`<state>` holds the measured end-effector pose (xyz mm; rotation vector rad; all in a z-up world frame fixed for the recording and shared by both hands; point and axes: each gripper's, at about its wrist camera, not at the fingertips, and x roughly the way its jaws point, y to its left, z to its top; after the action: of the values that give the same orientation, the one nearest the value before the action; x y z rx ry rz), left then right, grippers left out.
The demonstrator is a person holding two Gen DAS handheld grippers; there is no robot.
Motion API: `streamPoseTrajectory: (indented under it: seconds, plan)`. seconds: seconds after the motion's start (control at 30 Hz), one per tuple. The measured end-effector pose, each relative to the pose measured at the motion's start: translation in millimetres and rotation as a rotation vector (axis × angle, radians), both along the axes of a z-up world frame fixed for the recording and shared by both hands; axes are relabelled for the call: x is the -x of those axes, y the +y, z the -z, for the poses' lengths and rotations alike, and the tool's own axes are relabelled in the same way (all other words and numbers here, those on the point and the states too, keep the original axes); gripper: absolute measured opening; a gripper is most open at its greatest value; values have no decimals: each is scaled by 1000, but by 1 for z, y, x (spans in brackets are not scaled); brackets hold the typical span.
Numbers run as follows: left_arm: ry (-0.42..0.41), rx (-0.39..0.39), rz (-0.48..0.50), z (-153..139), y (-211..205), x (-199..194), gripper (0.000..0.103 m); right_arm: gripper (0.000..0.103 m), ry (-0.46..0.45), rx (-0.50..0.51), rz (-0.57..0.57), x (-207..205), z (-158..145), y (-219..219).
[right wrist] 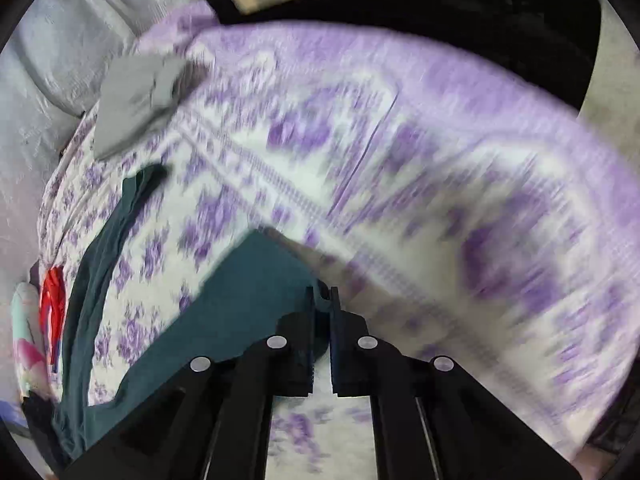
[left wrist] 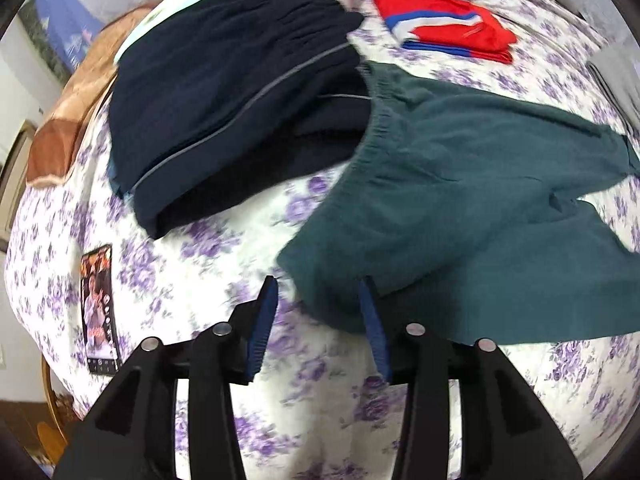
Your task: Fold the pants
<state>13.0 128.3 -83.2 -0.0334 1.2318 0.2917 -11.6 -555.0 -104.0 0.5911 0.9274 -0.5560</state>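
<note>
— What crowds the green pants (left wrist: 472, 200)?
— Navy pants (left wrist: 224, 104) overlap the waistband; a phone (left wrist: 100, 312) lies nearby on the floral sheet (left wrist: 312, 420).
— Grippers?
— Left gripper (left wrist: 318, 300) spread at the hem; right gripper (right wrist: 322, 300) pinches a leg corner.

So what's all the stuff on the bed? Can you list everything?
green pants: one, dark green, spread mid-bed
navy pants: one, dark blue, folded, beside the green pair
red garment: one, red with white and blue stripes, folded, far side
grey cloth: one, grey, near bed edge
phone: one, screen lit, left side
bedsheet: one, white with purple flowers
left tongs: open, at green hem
right tongs: shut on green pants
</note>
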Motion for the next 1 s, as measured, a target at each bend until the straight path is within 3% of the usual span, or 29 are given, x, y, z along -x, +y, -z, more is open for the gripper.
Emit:
streamPoseTrajectory:
  seconds: [0.03, 0.1, 0.17, 0.23, 0.27, 0.3, 0.33, 0.4, 0.57, 0.67, 0.8, 0.9, 0.97, 1.0]
  plan:
    - [3, -10, 6, 5, -7, -3, 53, 6, 16, 52, 0, 4, -7, -1]
    - [38, -50, 6, 22, -13, -11, 56, 9, 49, 74, -13, 6, -5, -7]
    - [90, -102, -13, 36, -16, -14, 56, 27, 181, 57, -31, 0, 18, -16]
    - [107, -105, -33, 39, -16, -14, 56, 63, 299, 148, -16, -10, 22, -19]
    - [104, -102, -50, 35, -16, -13, 56, 65, 308, 214, 6, -14, 14, -17]
    - [98, -97, -59, 31, -16, -12, 56, 67, 280, 279, 18, -19, 1, -14]
    - [86, -91, -65, 25, -18, -12, 57, 77, 202, 342, 1, -27, -17, -7]
    - [45, -94, -57, 12, -28, -15, 60, 88, 45, 368, -111, -58, -40, 7]
    - [-127, -70, 11, -20, -87, -33, 83, 88, -37, 235, -385, -167, -30, 37]
    - [-184, 8, 73, -26, -130, -47, 88, 88, -18, 267, -495, -225, -16, 62]
    - [-103, -17, 96, 2, -163, -69, 88, 86, 133, 416, -724, -287, 15, 99]
    - [-41, -42, 71, 21, -166, -80, 88, 83, 276, 493, -881, -305, 36, 113]
    - [-12, -47, 45, 31, -159, -84, 88, 83, 255, 588, -916, -315, 28, 111]
    - [-2, -49, 35, 35, -156, -82, 88, 83, 227, 628, -873, -321, 19, 103]
